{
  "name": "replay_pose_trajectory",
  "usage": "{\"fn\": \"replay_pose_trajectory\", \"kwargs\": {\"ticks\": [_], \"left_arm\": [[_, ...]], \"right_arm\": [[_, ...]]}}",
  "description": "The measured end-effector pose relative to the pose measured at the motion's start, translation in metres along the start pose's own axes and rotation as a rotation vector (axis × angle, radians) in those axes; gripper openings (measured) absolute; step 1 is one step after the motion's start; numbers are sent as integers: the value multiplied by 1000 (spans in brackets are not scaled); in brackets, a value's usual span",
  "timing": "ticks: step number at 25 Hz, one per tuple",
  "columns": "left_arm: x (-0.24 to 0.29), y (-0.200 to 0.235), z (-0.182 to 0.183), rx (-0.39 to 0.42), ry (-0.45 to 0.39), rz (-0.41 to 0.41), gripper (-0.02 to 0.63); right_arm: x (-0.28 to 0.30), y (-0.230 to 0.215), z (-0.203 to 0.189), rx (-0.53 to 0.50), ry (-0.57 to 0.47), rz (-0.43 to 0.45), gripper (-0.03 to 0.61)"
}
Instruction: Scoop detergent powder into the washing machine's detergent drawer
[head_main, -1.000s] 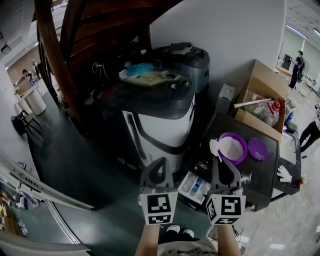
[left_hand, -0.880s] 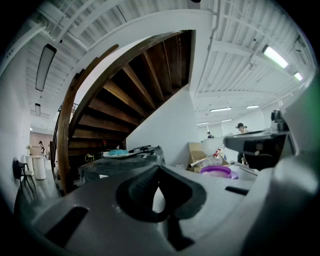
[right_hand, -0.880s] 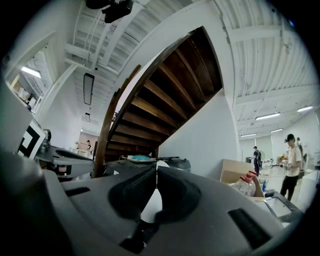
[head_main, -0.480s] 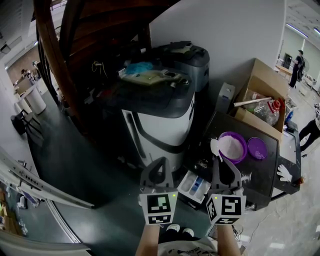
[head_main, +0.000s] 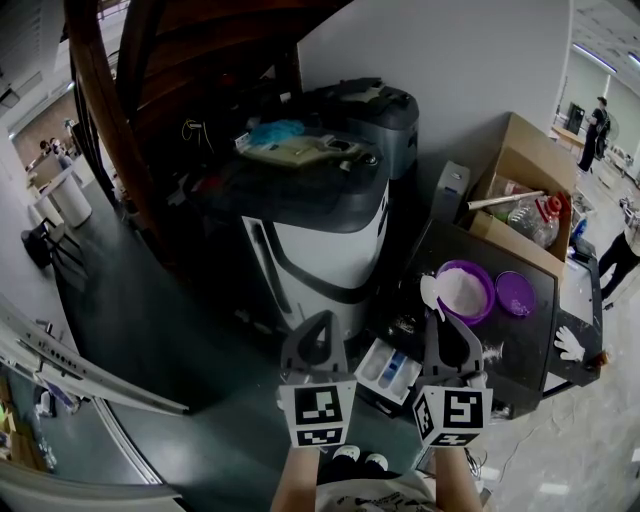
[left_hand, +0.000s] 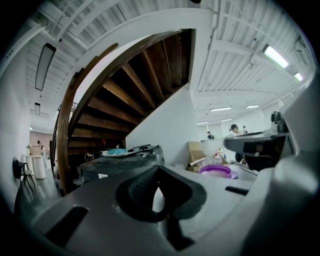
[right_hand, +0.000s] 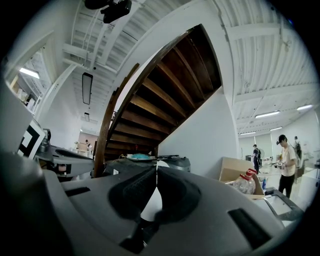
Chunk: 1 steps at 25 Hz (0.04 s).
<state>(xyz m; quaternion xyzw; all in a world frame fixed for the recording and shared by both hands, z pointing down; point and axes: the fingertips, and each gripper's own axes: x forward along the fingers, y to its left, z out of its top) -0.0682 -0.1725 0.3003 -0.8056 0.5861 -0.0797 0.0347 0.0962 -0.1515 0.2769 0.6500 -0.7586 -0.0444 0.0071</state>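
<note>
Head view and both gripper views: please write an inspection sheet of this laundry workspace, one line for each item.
Surface: black table right of the washing machine; white specks near its front edge.
Job's things: detergent drawer pulled out; purple bowl of white powder, white scoop at its left rim.
Clutter: purple lid, white glove, cardboard box with a plastic bottle.
Tongs: left tongs and right tongs both shut, empty, held near the drawer.
Cables: one thin wire at the machine's top left.
Surroundings: wooden staircase; a person far right.
</note>
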Motion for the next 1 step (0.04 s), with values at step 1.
{"fn": "replay_pose_trajectory", "kwargs": {"ticks": [1], "left_arm": [[1,0,0,0,0,0,2]], "right_arm": [[0,0,0,0,0,0,18]]}}
